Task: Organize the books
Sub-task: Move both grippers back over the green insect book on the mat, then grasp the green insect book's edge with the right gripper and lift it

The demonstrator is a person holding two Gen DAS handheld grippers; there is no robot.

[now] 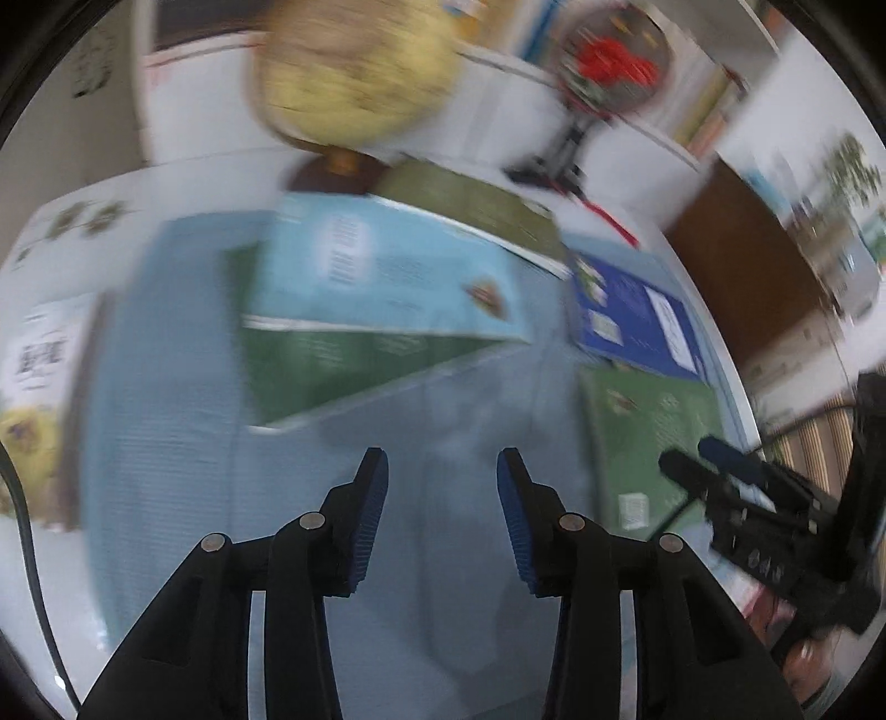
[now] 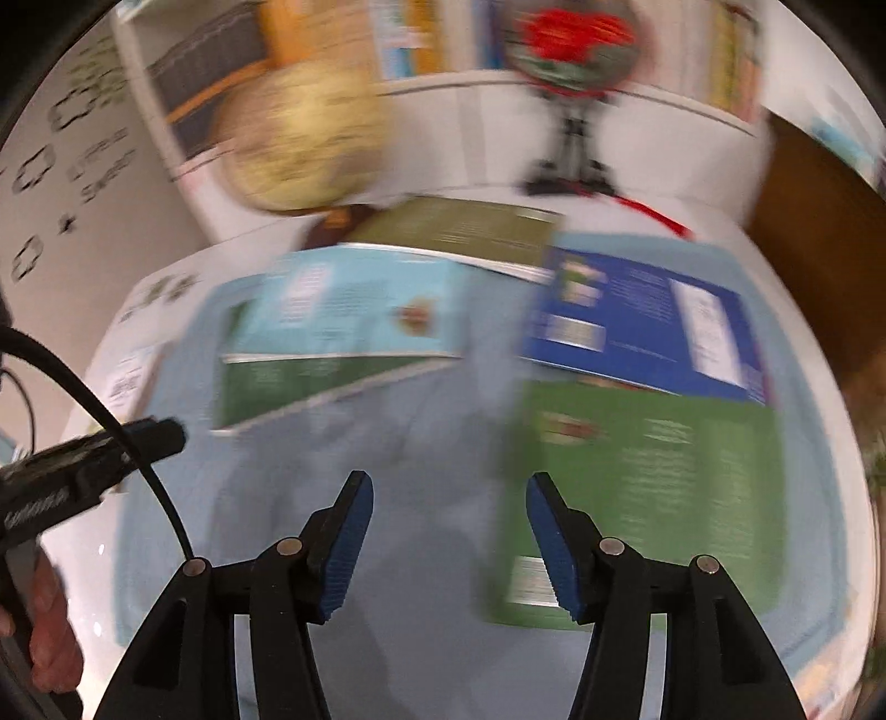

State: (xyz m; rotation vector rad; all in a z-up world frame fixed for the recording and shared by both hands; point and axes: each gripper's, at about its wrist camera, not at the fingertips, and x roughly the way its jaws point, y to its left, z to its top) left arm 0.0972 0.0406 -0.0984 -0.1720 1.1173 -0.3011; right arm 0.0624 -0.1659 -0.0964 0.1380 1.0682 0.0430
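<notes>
Books lie spread over a pale blue mat on a white round table, and both views are smeared by motion blur. A light blue book rests on top of a dark green book left of centre, with an olive book tucked behind them. To the right, a dark blue book overlaps the far edge of a bright green book.

The left gripper hangs over bare mat, its jaws partly open with nothing between them. The right gripper is likewise partly open and empty, its right finger just in front of the bright green book's near corner.

Only the left wrist view shows a further book with a white and yellow cover at the table's left edge, and it shows the right gripper from the side at its right margin. Only the right wrist view shows the bright green book whole, black lettering on the wall at left, the left gripper's black body and cable, and fingers of a hand at the lower left.

Behind the books both views show a yellowish globe and a red globe-like ornament on a black stand, in front of a white bookshelf.
</notes>
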